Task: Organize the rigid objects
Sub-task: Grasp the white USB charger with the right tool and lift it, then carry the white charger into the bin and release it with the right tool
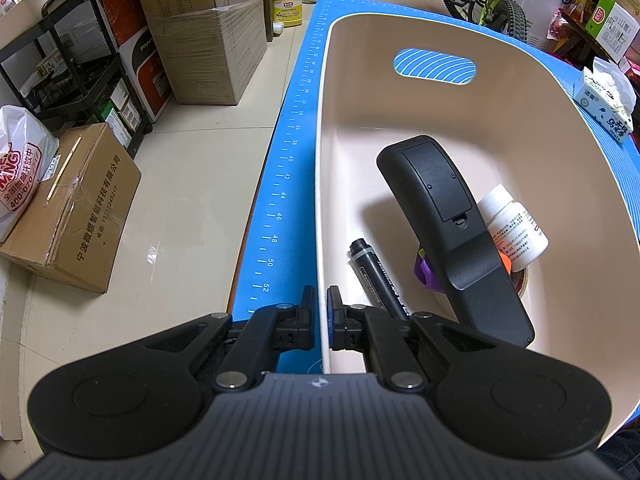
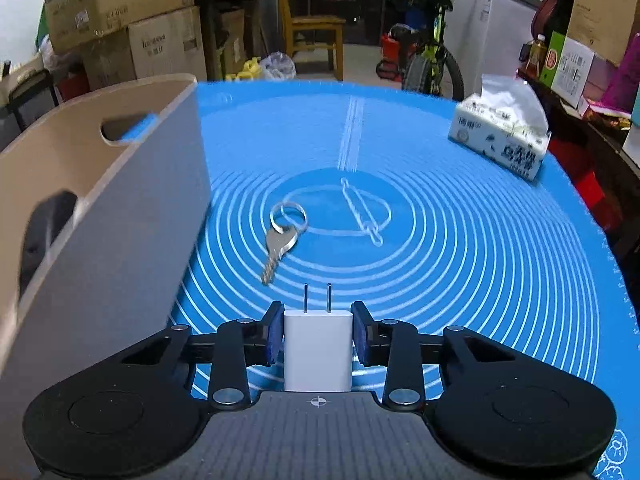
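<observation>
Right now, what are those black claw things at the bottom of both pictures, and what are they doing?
They are grippers, tongs a person holds, one in each hand. A camera sits on each, so each picture looks along its two fingers.

The left gripper pinches the bin by its rim. Inside lie a remote, a marker and a white bottle.

The right gripper is shut on a white charger. On the blue mat lie a key and a tissue pack.
</observation>
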Available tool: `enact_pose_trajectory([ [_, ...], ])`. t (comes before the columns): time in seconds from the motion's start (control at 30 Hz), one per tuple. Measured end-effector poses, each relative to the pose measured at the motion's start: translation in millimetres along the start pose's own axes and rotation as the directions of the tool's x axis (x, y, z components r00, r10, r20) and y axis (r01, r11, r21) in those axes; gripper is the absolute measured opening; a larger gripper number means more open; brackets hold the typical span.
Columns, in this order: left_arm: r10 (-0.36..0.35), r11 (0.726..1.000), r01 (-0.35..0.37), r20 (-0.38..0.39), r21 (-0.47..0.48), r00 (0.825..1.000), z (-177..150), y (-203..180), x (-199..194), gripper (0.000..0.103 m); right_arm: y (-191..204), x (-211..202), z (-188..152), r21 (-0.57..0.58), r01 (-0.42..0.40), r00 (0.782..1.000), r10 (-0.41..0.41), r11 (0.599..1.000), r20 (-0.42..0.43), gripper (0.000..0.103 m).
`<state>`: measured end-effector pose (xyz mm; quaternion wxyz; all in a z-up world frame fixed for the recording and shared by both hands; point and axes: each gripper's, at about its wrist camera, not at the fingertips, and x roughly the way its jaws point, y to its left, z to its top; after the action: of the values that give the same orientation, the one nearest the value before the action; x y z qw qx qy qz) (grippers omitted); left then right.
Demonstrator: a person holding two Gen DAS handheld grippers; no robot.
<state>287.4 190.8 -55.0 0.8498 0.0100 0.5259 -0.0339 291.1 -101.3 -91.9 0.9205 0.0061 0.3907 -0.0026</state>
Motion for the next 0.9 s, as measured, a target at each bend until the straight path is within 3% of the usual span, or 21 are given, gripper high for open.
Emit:
enact_pose_trajectory([
  [0.2, 0.000, 1.000, 0.000, 0.000, 0.000, 1.000, -0.2, -0.4, 0.0, 0.009, 6.6, -30.8, 20.6, -0.005, -0.025, 0.992, 0.025, 1.000, 0.121, 0.043],
  [0.47, 0.001, 1.000, -0.001, 0.000, 0.000, 1.000, -0.3, -0.6, 0.0, 0.009, 23.4, -67.7, 54.9, -0.043, -0.093, 0.959, 0.101, 0.995, 0.265, 0.043],
  [0.77, 0.000, 1.000, 0.000, 0.000, -0.001, 1.000, -0.2, -0.9, 0.0, 0.009, 75.6, -65.3, 75.5, -0.184, -0.192, 0.937, 0.236, 0.964, 0.257, 0.043],
  [0.9, -0.001, 1.000, 0.001, 0.000, 0.000, 1.000, -0.3, -0.5, -0.1, 0.009, 102.9, -55.3, 77.3, -0.252, -0.209, 0.941, 0.264, 0.945, 0.210, 0.043],
])
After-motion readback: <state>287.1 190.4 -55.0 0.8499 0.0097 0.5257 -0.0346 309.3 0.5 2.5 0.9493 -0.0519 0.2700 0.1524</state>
